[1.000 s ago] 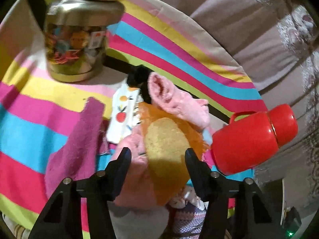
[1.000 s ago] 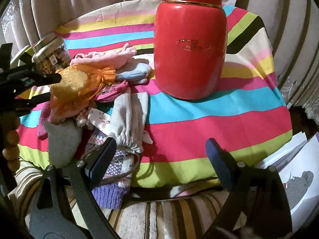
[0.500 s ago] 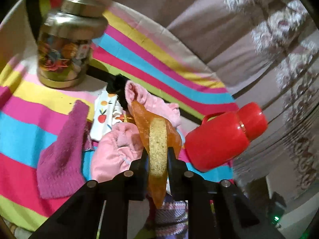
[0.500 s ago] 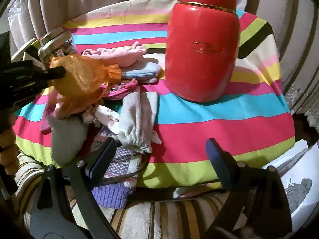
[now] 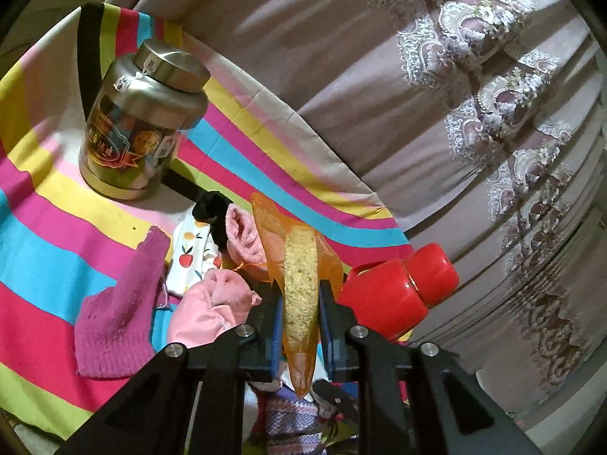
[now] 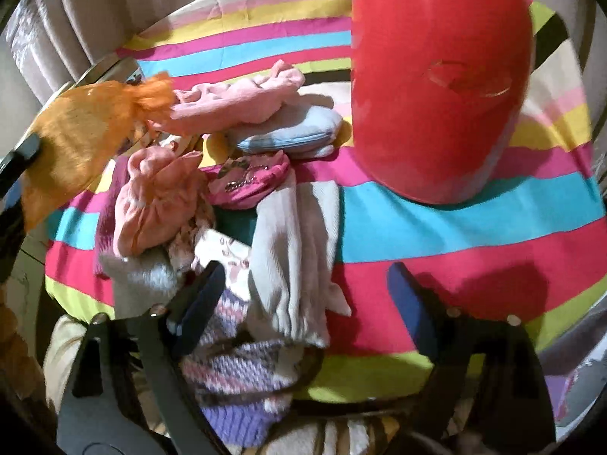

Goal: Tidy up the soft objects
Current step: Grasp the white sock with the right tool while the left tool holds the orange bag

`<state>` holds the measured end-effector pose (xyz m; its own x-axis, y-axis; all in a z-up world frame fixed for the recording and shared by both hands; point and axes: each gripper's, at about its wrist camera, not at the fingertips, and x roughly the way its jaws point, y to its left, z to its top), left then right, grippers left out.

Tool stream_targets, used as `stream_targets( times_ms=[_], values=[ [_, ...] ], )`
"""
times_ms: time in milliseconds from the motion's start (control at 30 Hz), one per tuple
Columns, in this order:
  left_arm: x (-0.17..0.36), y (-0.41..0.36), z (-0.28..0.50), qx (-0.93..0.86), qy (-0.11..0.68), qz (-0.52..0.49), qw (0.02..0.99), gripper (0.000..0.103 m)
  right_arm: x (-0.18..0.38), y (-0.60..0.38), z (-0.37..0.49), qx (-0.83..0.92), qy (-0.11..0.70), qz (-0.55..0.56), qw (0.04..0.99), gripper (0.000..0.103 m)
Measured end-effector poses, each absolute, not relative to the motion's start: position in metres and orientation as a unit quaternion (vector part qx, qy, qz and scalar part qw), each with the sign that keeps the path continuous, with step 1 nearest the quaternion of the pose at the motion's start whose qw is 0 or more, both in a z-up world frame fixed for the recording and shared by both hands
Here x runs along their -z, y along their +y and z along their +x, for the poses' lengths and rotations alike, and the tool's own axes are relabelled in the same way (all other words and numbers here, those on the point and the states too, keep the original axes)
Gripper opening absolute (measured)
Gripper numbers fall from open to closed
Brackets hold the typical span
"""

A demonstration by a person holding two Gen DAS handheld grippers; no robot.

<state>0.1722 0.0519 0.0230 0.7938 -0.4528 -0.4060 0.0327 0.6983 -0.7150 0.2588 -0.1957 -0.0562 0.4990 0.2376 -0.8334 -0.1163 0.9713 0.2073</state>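
two grippers over striped tablecloth (image 6: 436,227). red flask (image 6: 440,79) upright, far right. sock pile (image 6: 235,174) left of flask. white sock (image 6: 296,250) long axis running away from right gripper (image 6: 303,295), cuff end nearest, lying between its spread, closing jaws, not yet pinched; right nearer. left gripper (image 5: 301,313) pressed on orange mesh pouch (image 5: 299,284), lifted clear above pile.

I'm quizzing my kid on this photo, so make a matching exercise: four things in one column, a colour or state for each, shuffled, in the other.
Things:
1. flask
2. jar
3. orange pouch
4. knitted sock

Descriptions:
A. magenta, lying flat
B. pinched in the left hand-held gripper
C. red, glossy
D. silver lid on

Pairs: 1-C, 2-D, 3-B, 4-A
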Motion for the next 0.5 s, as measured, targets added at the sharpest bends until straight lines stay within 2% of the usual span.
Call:
stream_targets(
  times_ms=[133, 200, 233, 267, 367, 500],
  values=[
    [-0.017, 0.052, 0.174, 0.137, 0.297, -0.365, 0.872, 0.017, 0.068, -0.195, 0.277, -0.12, 0.507, 0.081, 0.85, 0.067],
    [-0.016, 0.051, 0.174, 0.136, 0.298, -0.364, 0.872, 0.017, 0.07, -0.194, 0.282, -0.128, 0.507, 0.084, 0.848, 0.055],
    [-0.015, 0.051, 0.173, 0.136, 0.299, -0.363, 0.872, 0.017, 0.071, -0.194, 0.283, -0.132, 0.504, 0.086, 0.849, 0.036],
    [-0.014, 0.051, 0.173, 0.135, 0.299, -0.362, 0.873, 0.017, 0.071, -0.195, 0.283, -0.137, 0.504, 0.089, 0.848, 0.022],
    [-0.013, 0.053, 0.172, 0.134, 0.298, -0.366, 0.872, 0.017, 0.069, -0.196, 0.281, -0.147, 0.498, 0.092, 0.85, 0.015],
    [-0.015, 0.052, 0.169, 0.138, 0.293, -0.367, 0.872, 0.017, 0.051, -0.205, 0.265, -0.148, 0.473, 0.103, 0.863, 0.014]
  ],
)
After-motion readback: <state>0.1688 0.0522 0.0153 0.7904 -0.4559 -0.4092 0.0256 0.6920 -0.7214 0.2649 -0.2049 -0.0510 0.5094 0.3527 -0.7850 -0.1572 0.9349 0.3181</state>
